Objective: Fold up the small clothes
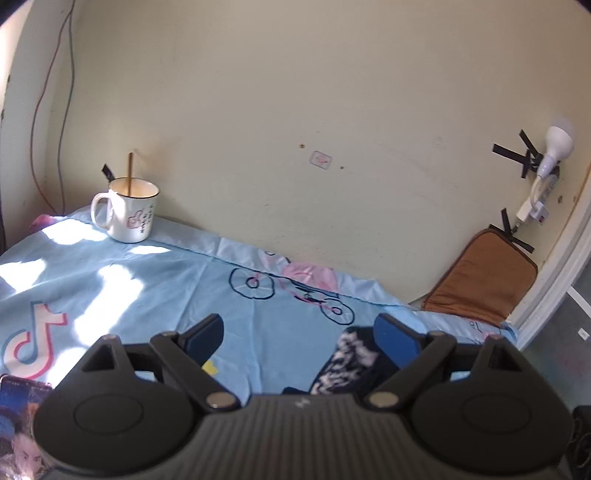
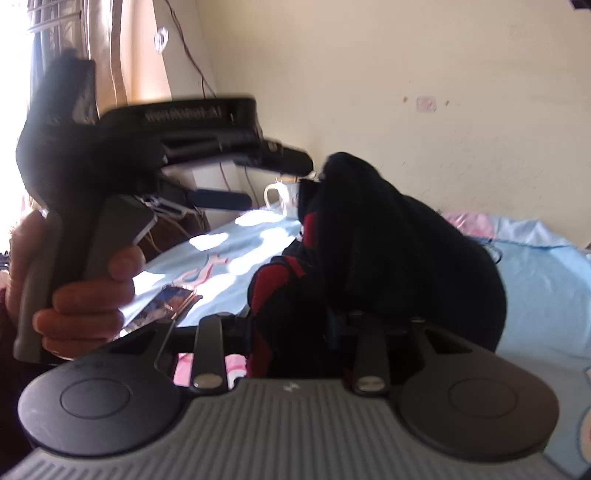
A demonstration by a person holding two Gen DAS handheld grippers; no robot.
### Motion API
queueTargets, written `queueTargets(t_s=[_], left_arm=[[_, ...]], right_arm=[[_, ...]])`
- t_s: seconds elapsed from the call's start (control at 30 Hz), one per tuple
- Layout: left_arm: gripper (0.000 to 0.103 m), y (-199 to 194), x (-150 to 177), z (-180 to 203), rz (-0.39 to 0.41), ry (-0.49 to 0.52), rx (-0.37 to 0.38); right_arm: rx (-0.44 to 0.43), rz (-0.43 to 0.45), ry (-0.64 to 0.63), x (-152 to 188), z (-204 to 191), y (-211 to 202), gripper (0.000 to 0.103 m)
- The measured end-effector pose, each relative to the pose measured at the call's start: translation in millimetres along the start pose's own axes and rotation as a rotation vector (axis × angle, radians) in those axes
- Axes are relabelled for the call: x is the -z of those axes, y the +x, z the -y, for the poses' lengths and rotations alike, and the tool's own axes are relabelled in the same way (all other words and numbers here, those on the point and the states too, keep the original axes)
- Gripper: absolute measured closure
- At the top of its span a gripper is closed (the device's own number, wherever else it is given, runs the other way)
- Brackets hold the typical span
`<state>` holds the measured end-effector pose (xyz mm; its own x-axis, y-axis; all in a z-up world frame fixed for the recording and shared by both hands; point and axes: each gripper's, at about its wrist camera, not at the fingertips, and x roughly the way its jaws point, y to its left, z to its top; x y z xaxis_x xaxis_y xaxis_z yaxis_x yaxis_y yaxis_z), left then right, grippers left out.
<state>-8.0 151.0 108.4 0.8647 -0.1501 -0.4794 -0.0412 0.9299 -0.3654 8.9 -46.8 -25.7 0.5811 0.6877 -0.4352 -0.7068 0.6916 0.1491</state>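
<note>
Daylight from window (image 2: 40, 33) at upper left, blown out. Hard sun patches w/ sharp-edged shadows on blue sheet (image 1: 155, 288). Left gripper (image 2: 275, 177) motion-blurred in right wrist view. Strong fisheye curvature, dark corners; dark garment (image 2: 388, 240) underexposed.

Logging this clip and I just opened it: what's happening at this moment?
A person is working over a light blue printed bedsheet with two handheld grippers. The right gripper is shut on a bunched black garment with red trim, lifted off the sheet. The left gripper is open and holds nothing, its fingers beside the garment's patterned edge. A white enamel mug stands by the wall. No fold is visible yet.
</note>
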Motion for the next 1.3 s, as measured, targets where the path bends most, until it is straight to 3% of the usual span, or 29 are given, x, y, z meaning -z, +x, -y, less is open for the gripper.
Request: queueTargets(t_s=[0.13, 0.2, 0.23, 0.3, 0.4, 0.53, 0.6, 0.67, 0.73, 0.8, 0.9, 0.93, 0.97, 1.0, 1.07, 1.23, 1.3], left_arm=[[0.012, 20.3, 9.8, -7.7, -0.05, 0.005, -0.008], [0.012, 39.3, 18.9, -2.5, -0.098, 0.03, -0.015], [0.012, 49.1, 22.3, 0.4, -0.117, 0.046, -0.018], [0.012, 64.5, 30.5, 1.6, -0.147, 0.06, -0.037], [0.012, 71.8, 34.9, -4.8, -0.168, 0.026, -0.033], [0.011, 69.5, 36.1, -6.1, -0.162, 0.025, -0.035], [0.011, 71.7, 38.6, -3.2, -0.164, 0.029, -0.049], [0.011, 73.7, 41.4, 0.4, -0.164, 0.045, -0.075], [0.012, 78.2, 46.2, 3.1, -0.172, 0.072, -0.124], [0.01, 88.4, 53.2, 1.7, -0.197, 0.092, -0.156], [0.009, 79.2, 50.3, -6.4, -0.196, 0.054, -0.131], [0.008, 70.8, 48.1, -7.9, -0.186, 0.052, -0.108], [0.005, 59.1, 46.4, -9.4, -0.169, 0.053, -0.08], [0.0, 47.5, 46.0, -11.3, -0.152, 0.051, -0.055], [0.0, 30.8, 48.9, -16.2, -0.155, 0.04, 0.007], [0.0, 43.7, 74.6, -26.0, -0.311, -0.02, 0.094], [0.0, 54.4, 86.4, -33.9, -0.356, -0.09, 0.13]], right_arm=[[0.05, -0.01, -0.112, 12.4, -14.0, 25.3, 0.058], [-0.018, -0.002, -0.15, 12.9, -16.2, 19.8, 0.04], [-0.04, -0.001, -0.165, 14.2, -17.2, 13.6, 0.037], [-0.062, -0.016, -0.182, 16.1, -13.4, -0.6, 0.038], [-0.149, 0.03, -0.104, 15.0, 10.9, -43.6, 0.04], [-0.089, 0.171, 0.041, -0.3, 53.9, -93.3, 0.044], [-0.011, 0.179, 0.136, -11.1, 77.1, -91.5, 0.058], [0.008, 0.126, 0.218, -14.3, 99.2, -72.8, 0.066], [0.021, 0.058, 0.24, -5.8, 108.0, -45.3, 0.069], [0.041, 0.069, 0.235, -0.8, 99.7, -33.6, 0.069], [0.03, 0.075, 0.243, -4.8, 93.7, -45.0, 0.068], [0.016, 0.094, 0.256, -2.8, 95.3, -52.7, 0.066], [-0.004, 0.116, 0.279, 0.9, 99.3, -61.4, 0.054], [-0.015, 0.146, 0.311, 5.9, 103.8, -68.7, 0.035], [-0.007, 0.193, 0.36, 20.5, 113.2, -82.7, 0.019], [-0.091, 0.07, 0.504, 49.4, 132.3, -61.7, 0.019], [-0.154, 0.034, 0.547, 52.2, 132.9, -45.3, 0.019]])
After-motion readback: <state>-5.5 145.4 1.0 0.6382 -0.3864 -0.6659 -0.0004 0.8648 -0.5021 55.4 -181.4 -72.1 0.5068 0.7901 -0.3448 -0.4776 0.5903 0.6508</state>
